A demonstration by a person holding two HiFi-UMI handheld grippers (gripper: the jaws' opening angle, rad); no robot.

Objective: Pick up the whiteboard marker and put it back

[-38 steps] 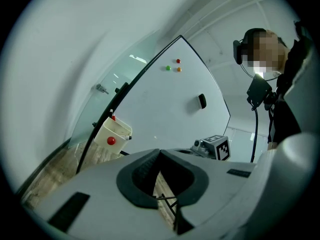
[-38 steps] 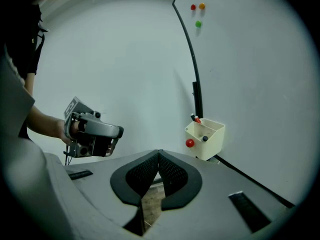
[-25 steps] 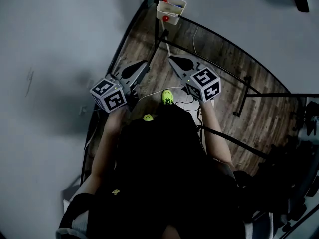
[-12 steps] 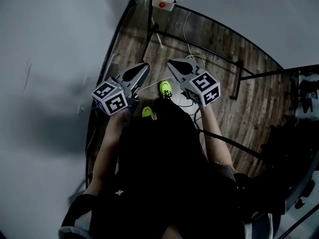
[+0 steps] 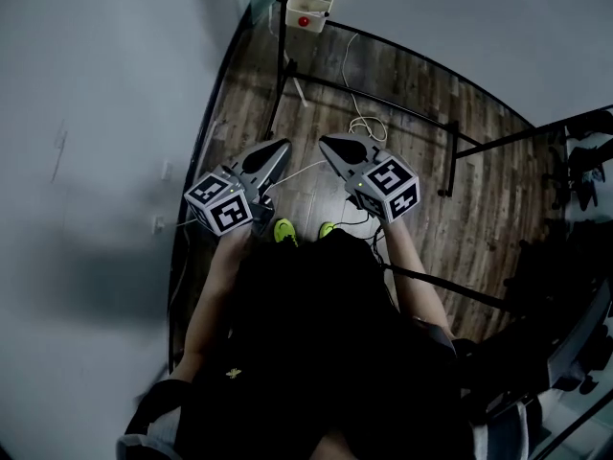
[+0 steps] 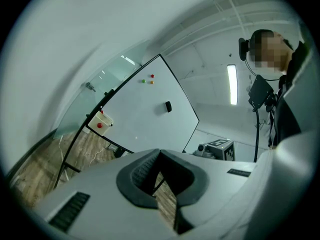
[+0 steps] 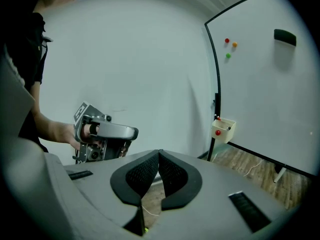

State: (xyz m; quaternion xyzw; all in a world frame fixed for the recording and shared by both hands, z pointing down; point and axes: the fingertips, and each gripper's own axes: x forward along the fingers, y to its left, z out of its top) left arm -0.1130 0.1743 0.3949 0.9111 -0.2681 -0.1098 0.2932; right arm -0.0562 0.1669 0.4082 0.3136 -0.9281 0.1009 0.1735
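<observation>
A small white box [image 5: 308, 10] holding red-tipped items hangs on the whiteboard's [image 6: 145, 109] frame; it also shows as the box [image 6: 101, 122] and the box [image 7: 223, 128] in the two gripper views. I cannot make out a single marker. My left gripper [image 5: 278, 145] and right gripper [image 5: 329, 142] are held side by side over the wooden floor, well short of the box. Both are shut with nothing in them: the left gripper's [image 6: 159, 153] pads meet at the tip, and so do the right gripper's [image 7: 159, 153].
A black eraser [image 6: 168, 106] and coloured magnets [image 7: 229, 46] sit on the board. The stand's black legs [image 5: 450, 161] and a white cable [image 5: 364, 123] lie on the floor ahead. A grey wall [image 5: 96, 113] runs along the left. Yellow-green shoes [image 5: 284, 230] are below the grippers.
In the head view the white box has shrunk and drifted up and left. Both grippers sit lower in the frame, farther from it. The feet have stepped. Both grippers stayed shut.
</observation>
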